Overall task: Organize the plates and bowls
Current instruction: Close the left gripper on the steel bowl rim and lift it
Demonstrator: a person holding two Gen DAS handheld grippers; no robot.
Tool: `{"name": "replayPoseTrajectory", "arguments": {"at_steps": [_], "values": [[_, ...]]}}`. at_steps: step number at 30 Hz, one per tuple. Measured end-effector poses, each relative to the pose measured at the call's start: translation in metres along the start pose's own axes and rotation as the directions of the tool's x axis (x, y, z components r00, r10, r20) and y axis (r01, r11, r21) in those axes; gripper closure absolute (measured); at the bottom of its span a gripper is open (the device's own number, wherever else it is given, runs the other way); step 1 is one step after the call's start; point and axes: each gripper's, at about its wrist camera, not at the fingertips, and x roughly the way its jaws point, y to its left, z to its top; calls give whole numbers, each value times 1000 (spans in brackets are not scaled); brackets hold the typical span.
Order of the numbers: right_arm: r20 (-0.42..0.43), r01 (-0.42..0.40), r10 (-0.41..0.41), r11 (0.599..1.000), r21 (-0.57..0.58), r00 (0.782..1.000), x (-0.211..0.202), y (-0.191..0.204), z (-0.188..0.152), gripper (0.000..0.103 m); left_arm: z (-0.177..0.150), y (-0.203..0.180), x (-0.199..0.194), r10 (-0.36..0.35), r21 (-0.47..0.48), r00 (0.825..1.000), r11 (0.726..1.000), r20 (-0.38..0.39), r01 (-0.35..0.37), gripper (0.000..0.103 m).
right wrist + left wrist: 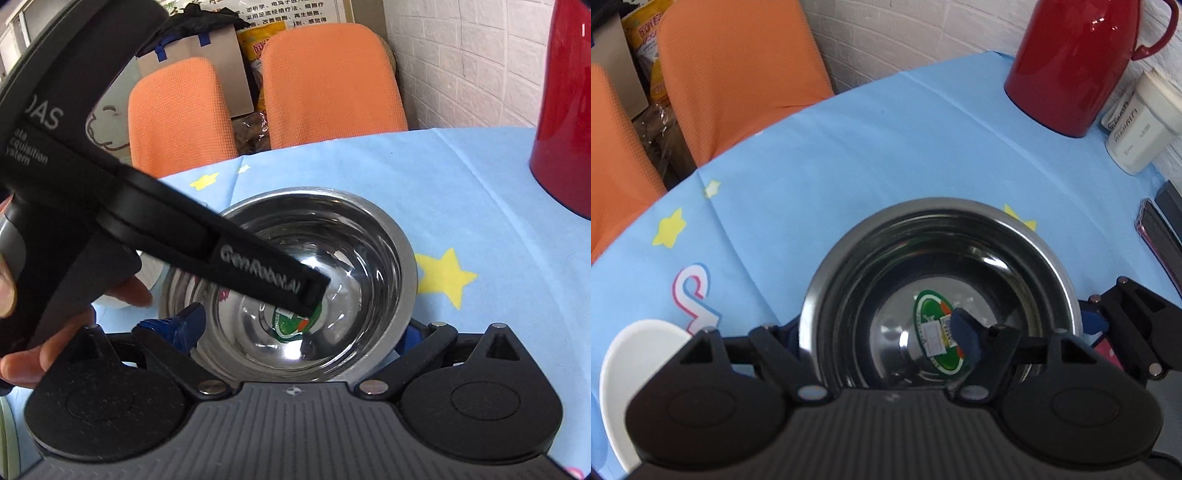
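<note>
I've got the left gripper point(886, 339) clamped on the round shiny steel bowl point(942, 288)'s rim; right gripper point(295, 332) spread wide around it. Next, lift and stack.

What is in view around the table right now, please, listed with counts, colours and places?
Metal bowl: one, silver, green sticker inside, centre of table.
Plate: one, white, left of bowl.
Tablecloth: one, light blue with yellow stars.
Jug: one, red, far right of table.
Boxes: two, white, beside jug.
Chairs: two, orange, behind table.
Left gripper: black, one finger inside bowl, the other outside its rim.
Right gripper: black, jaws spread round bowl.
Hand: one, holding left gripper.
</note>
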Motion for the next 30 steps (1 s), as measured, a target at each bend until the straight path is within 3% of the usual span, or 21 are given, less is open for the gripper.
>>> {"name": "replayPoseTrajectory", "arguments": {"at_steps": [5, 13, 23, 30], "values": [[23, 19, -19, 1000, -7, 1000, -14, 11, -6, 13, -11, -5, -16, -24, -16, 1000, 1000, 11, 25, 30], [27, 1, -1, 1000, -3, 1000, -42, 27, -22, 13, -46, -18, -51, -5, -35, 1000, 999, 7, 5, 31], [50, -53, 53, 999, -1, 997, -88, 82, -81, 13, -145, -26, -114, 36, -108, 999, 994, 10, -35, 31], [31, -103, 101, 992, 73, 994, -103, 110, -127, 13, -204, -31, -133, 47, -138, 999, 989, 20, -44, 31]]}}
